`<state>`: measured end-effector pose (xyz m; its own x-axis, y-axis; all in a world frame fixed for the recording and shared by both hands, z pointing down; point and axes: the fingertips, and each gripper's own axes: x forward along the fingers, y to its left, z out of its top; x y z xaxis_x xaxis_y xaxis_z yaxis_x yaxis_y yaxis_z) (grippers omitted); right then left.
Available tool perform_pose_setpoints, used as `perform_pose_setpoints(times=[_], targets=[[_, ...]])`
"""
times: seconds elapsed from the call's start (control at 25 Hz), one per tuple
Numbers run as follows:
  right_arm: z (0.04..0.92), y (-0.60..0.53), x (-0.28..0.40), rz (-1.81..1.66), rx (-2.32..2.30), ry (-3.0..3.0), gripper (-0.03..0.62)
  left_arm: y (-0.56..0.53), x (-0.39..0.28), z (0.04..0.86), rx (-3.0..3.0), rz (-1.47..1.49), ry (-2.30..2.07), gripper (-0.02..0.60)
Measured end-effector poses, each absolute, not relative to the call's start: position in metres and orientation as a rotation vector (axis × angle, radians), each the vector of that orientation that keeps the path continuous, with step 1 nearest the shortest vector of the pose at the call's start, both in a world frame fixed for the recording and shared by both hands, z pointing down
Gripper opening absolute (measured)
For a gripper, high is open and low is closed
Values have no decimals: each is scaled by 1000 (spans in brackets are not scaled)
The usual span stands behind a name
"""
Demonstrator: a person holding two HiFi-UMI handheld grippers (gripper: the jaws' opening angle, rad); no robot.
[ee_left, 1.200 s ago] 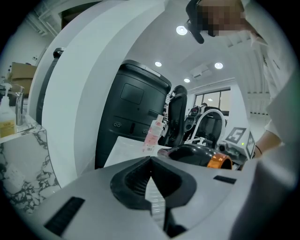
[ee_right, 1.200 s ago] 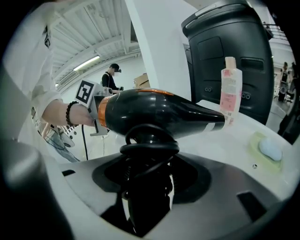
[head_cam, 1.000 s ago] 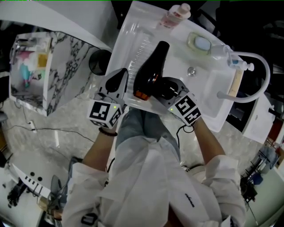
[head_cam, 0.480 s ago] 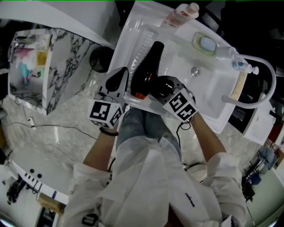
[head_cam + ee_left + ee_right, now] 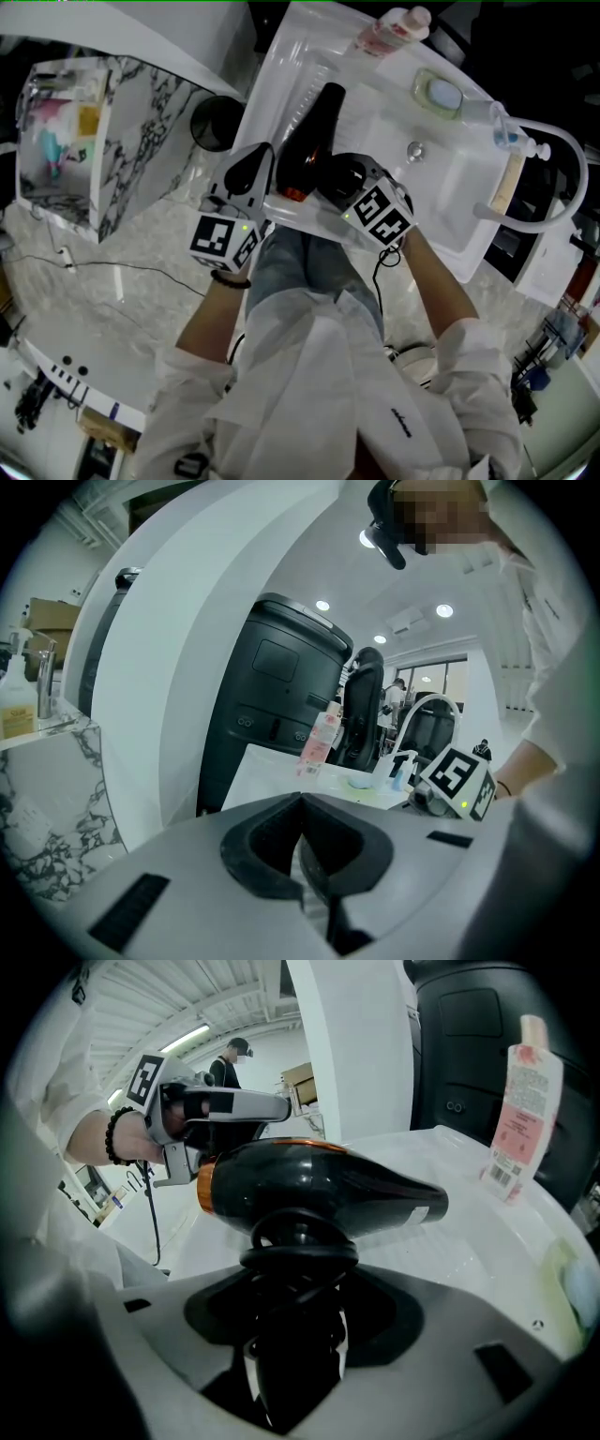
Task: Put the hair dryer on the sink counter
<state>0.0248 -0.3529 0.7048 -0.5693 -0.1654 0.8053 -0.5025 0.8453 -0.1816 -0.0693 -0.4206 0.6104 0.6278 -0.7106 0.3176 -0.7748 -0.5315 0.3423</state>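
Sink counter (image 5: 277, 89): one hair dryer (image 5: 320, 124)

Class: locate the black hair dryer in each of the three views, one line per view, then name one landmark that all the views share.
Head view: hair dryer at upper centre, over the white counter, its handle in the right claw.
Left gripper view: cannot be made out.
Right gripper view: centre of the picture, body lying across, handle down between the jaws.
Shared landmark: pink bottle.

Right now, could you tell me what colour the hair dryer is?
Glossy black hair dryer with an orange band at its rear; clearest in the right gripper view.
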Motion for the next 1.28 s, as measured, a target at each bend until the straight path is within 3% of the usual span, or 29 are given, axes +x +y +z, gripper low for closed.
perform_pose_setpoints(times=[1.04,1.28], targets=[[719,-360,15,489,401,-2181,285,-421,-66,606,2424,179,-1159,23],[708,-358,16,540,427,-2233,341,-421,-64,601,2433,190,-1160,23]])
